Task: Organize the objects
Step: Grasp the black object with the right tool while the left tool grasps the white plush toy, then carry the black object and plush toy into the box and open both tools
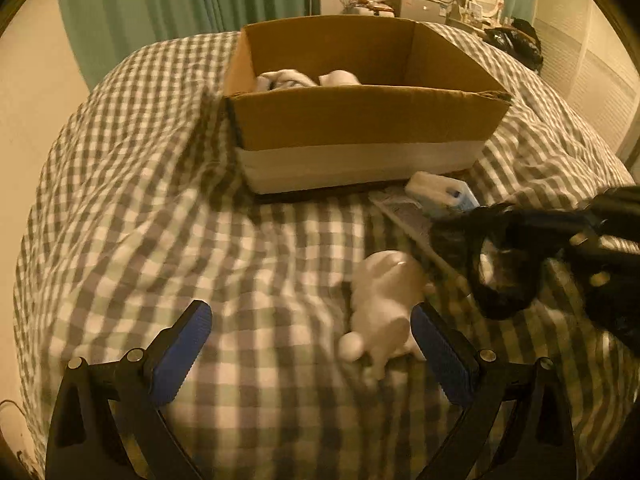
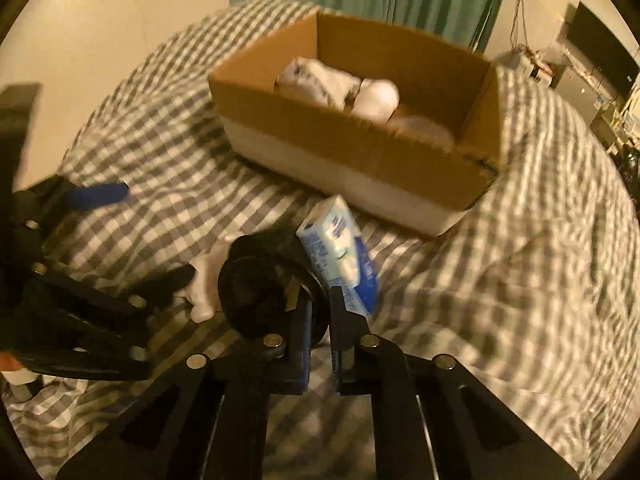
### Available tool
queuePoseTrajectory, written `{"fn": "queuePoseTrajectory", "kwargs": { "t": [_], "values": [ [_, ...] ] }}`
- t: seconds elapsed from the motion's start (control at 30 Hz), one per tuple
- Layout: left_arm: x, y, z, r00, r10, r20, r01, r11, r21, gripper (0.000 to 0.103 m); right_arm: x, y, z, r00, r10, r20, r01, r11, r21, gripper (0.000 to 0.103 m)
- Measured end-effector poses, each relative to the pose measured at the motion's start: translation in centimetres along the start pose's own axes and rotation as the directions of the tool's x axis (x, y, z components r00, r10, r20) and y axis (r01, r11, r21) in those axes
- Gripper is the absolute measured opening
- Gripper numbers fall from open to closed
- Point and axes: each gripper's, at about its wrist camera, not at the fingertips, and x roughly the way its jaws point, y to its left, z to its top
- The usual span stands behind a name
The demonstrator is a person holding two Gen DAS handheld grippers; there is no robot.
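Black and ring-shaped, the roll (image 2: pixel 260 280) pinched in your right gripper (image 2: pixel 318 312) is lifted in front of the brown cardboard box (image 2: pixel 360 152) on the checked bedcover (image 1: pixel 160 200). Judged step: carrying it to the box, so clear the near wall before releasing. Your left gripper (image 1: pixel 312 352) hangs spread wide, empty, around the white plush rabbit (image 1: pixel 384 304) lying short of the box.

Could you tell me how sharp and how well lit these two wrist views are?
Left wrist view: dim warm light, fisheye bending the bed's edges; the cardboard box is fairly crisp, the right gripper and its black roll are smeared. Right wrist view: same amber cast, the left gripper streaked by motion blur, box rim soft.
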Motion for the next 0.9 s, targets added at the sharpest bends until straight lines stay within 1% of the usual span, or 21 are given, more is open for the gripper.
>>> {"fn": "queuePoseTrajectory", "kwargs": {
  "t": [0.03,0.1,0.17,0.23,0.27,0.3,0.37,0.4,0.6,0.73,0.9],
  "values": [
    [0.2,-0.2,0.1,1.000,0.002,-0.004,-0.002,1.000,-0.001,0.102,-0.5,-0.2,0.1,1.000,-0.001,0.009,0.001,1.000,0.002,0.007],
    [1.1,-0.8,0.3,0.999,-0.025,-0.025,0.025,1.000,-0.001,0.102,-1.9,-0.9,0.1,0.999,-0.005,0.034,0.004,1.000,0.009,0.007],
    [1.8,-1.4,0.3,0.999,-0.031,-0.035,0.031,1.000,0.002,0.102,-3.1,-1.7,0.2,0.998,-0.021,0.056,0.020,1.000,0.019,0.007],
    [2.2,-1.9,0.4,0.999,-0.029,-0.038,0.030,0.999,0.017,0.099,-3.7,-2.3,0.4,0.997,-0.033,0.067,0.031,0.999,0.032,0.007],
    [2.5,-2.2,0.4,0.998,-0.036,-0.043,0.038,0.999,0.028,0.090,-3.8,-2.7,0.5,0.997,-0.040,0.071,0.037,0.998,0.042,0.007],
    [2.8,-2.5,0.3,0.997,-0.049,-0.056,0.051,0.998,0.040,0.073,-3.8,-3.0,0.6,0.996,-0.047,0.071,0.043,0.998,0.049,0.007],
    [3.4,-3.0,0.4,0.992,-0.088,-0.088,0.092,0.995,0.049,0.052,-3.6,-3.6,0.5,0.996,-0.055,0.064,0.051,0.997,0.065,0.007],
    [3.6,-3.1,0.3,0.992,-0.087,-0.093,0.092,0.994,0.057,0.050,-3.5,-3.8,0.4,0.997,-0.055,0.060,0.051,0.996,0.071,0.007],
    [2.6,-3.1,-0.1,0.993,-0.085,-0.088,0.091,0.993,0.073,0.049,-2.9,-3.9,-0.2,0.998,-0.040,0.047,0.036,0.996,0.087,0.007],
    [0.4,-2.9,-0.6,0.991,-0.114,-0.067,0.118,0.991,0.065,0.049,-3.2,-3.8,-0.3,0.997,-0.047,0.054,0.042,0.996,0.083,0.007],
    [-2.4,-2.5,-1.4,0.990,-0.140,-0.028,0.141,0.989,0.054,0.049,-5.0,-3.2,-0.1,0.994,-0.075,0.085,0.069,0.995,0.074,0.007]
  ]
}}
